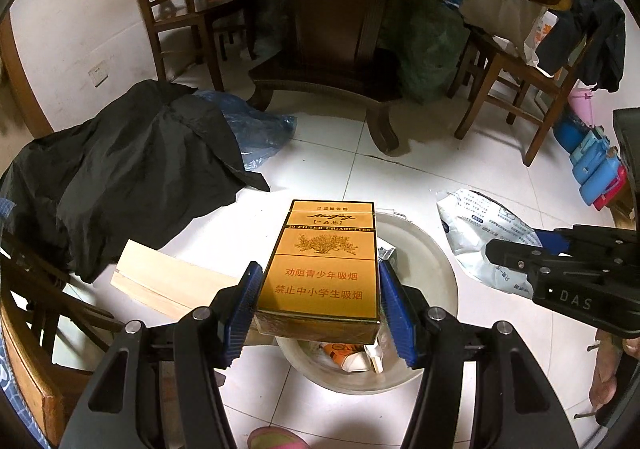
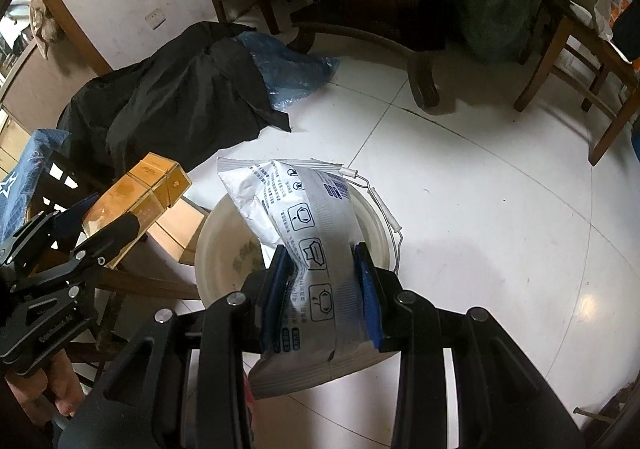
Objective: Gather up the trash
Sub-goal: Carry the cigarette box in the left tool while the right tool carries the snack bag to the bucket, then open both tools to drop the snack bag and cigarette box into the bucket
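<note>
The left gripper (image 1: pixel 320 289) is being held over a white bucket (image 1: pixel 436 289) that is standing on the tiled floor (image 1: pixel 460 169). Between its blue pads (image 1: pixel 246 305) a yellow cigarette pack (image 1: pixel 324 269) is being clamped by its two long sides, with the printed face turned up to the camera and the lid end pointing away. The jaws are being kept about half open, as wide as the pack is. Under the pack, some paper trash (image 1: pixel 352 359) is lying at the bottom of the bucket.

The right gripper (image 2: pixel 324 285) is being held over the same bucket (image 2: pixel 216 249), just beside the left one. A white plastic pouch (image 2: pixel 308 249) with blue print is being squeezed between its pads (image 2: pixel 370 297), and the jaws are being kept narrow, so that the pouch is being creased at the middle. The upper end of the pouch is reaching beyond the far rim of the bucket, and the lower end is hanging toward the camera. The wire handle (image 2: pixel 384 205) of the bucket is lying down against its right side.

To the left of the bucket a pale cardboard box (image 1: pixel 168 281) is lying, and behind it a black cloth (image 1: pixel 132 169) and a blue plastic bag (image 1: pixel 260 129) are spread on the floor. Further back, a wooden table (image 1: pixel 332 49) and chairs (image 1: pixel 516 89) are being seen.
</note>
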Motion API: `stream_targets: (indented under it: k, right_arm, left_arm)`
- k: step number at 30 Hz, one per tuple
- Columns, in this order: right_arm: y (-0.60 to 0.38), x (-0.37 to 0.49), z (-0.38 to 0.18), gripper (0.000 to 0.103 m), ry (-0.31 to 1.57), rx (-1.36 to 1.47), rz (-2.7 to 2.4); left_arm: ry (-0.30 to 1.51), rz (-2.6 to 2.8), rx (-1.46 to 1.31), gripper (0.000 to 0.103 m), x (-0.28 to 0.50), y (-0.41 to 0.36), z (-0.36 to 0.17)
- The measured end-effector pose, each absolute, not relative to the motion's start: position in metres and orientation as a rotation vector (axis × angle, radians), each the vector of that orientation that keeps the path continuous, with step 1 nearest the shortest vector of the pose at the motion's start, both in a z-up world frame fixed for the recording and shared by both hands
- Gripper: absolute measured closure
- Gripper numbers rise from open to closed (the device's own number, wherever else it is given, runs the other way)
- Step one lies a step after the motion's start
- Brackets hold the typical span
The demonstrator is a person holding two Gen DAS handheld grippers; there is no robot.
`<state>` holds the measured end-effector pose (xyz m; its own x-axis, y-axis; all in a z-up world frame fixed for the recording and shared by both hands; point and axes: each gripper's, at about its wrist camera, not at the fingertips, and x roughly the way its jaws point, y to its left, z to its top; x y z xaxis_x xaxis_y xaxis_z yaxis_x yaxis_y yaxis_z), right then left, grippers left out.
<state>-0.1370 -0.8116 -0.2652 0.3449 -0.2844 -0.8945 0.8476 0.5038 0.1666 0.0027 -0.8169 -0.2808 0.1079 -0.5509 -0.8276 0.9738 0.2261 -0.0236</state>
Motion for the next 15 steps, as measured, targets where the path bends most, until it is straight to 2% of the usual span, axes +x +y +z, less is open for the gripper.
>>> stream_targets:
  k: [15]
  right_arm:
    - [-0.8104, -0.1357, -0.2719, 0.068, 0.933, 0.726, -0.823]
  left_arm:
    - [0.848, -1.229, 0.667, 0.043, 0.0004, -0.8183, -0.2859]
